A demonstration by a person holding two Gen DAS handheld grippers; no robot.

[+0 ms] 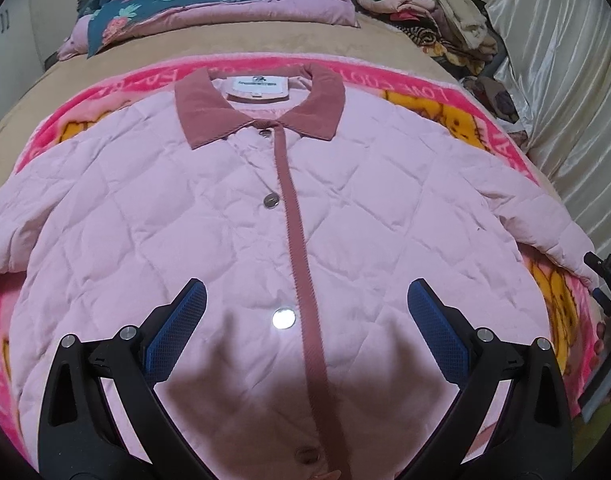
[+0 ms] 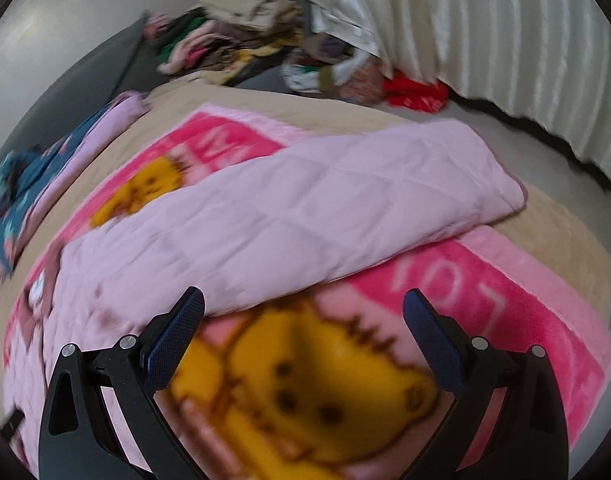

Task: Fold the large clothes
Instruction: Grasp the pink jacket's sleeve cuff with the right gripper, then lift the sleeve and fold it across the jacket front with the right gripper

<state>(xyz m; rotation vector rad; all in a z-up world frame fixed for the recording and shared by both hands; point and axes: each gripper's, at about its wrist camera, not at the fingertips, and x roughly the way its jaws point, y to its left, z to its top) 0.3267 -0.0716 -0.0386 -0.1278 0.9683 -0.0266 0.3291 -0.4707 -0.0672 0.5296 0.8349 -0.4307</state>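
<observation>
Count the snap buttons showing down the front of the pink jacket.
4 on the jacket: one under the collar, one mid-chest, a shiny one between the left gripper fingers, one near the hem. More may be hidden.

Jacket hem (image 1: 305,460) cut off at bottom of left wrist view, behind gripper arms. Left sleeve (image 1: 1,236) runs off left edge. Right wrist view motion-blurred: clothes pile (image 2: 233,44) at top unreadable; blanket lettering (image 2: 445,280) only partly legible. Dark device (image 1: 609,280) at right edge clipped.
</observation>
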